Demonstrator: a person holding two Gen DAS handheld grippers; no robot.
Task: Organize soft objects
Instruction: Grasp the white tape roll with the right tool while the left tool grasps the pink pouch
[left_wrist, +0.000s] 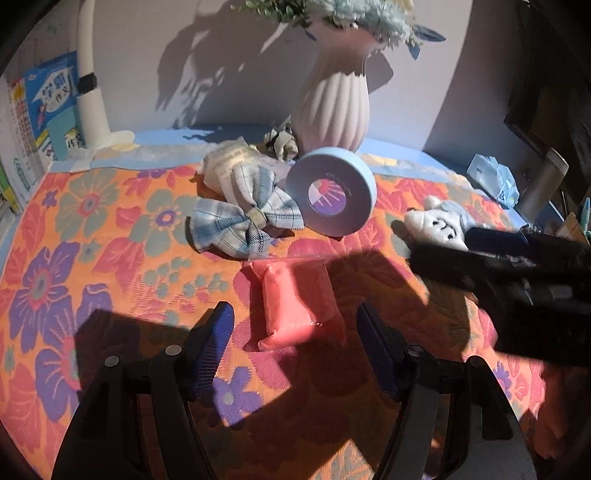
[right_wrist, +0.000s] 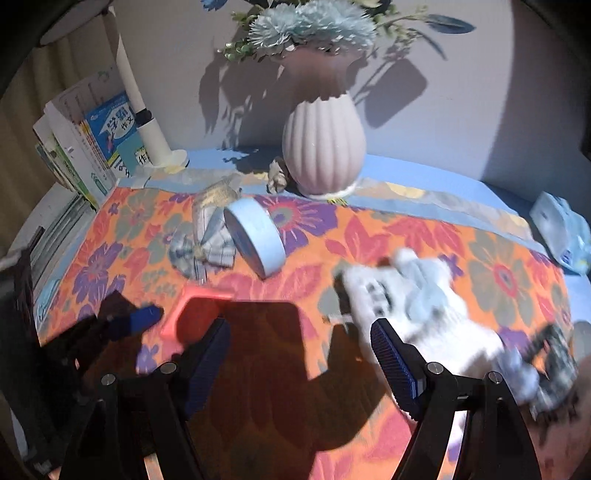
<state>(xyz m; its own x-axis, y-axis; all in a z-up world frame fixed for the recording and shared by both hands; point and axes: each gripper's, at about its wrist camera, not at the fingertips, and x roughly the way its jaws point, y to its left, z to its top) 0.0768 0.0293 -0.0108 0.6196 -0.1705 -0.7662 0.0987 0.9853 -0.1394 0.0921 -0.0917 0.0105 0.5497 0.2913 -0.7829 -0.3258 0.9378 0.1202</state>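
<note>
A pink soft packet (left_wrist: 295, 302) lies on the flowered cloth (left_wrist: 92, 258), just ahead of and between the fingertips of my left gripper (left_wrist: 295, 334). That gripper is open and its pads stay clear of the packet. In the right wrist view the packet (right_wrist: 199, 306) is half in shadow at the left. My right gripper (right_wrist: 301, 350) is open with nothing between its fingers. A white and pale blue plush toy (right_wrist: 417, 295), blurred, lies just outside its right finger. A plaid bow (left_wrist: 243, 221) and a cream pouch (left_wrist: 225, 166) lie further back.
A pale blue round box (left_wrist: 332, 192) stands on edge against the bow. Behind it is a ribbed pink vase (left_wrist: 332, 110) with flowers. A white lamp base (left_wrist: 92, 107) and books (left_wrist: 51, 103) are at the back left, and a blue tissue pack (left_wrist: 491, 177) at the back right.
</note>
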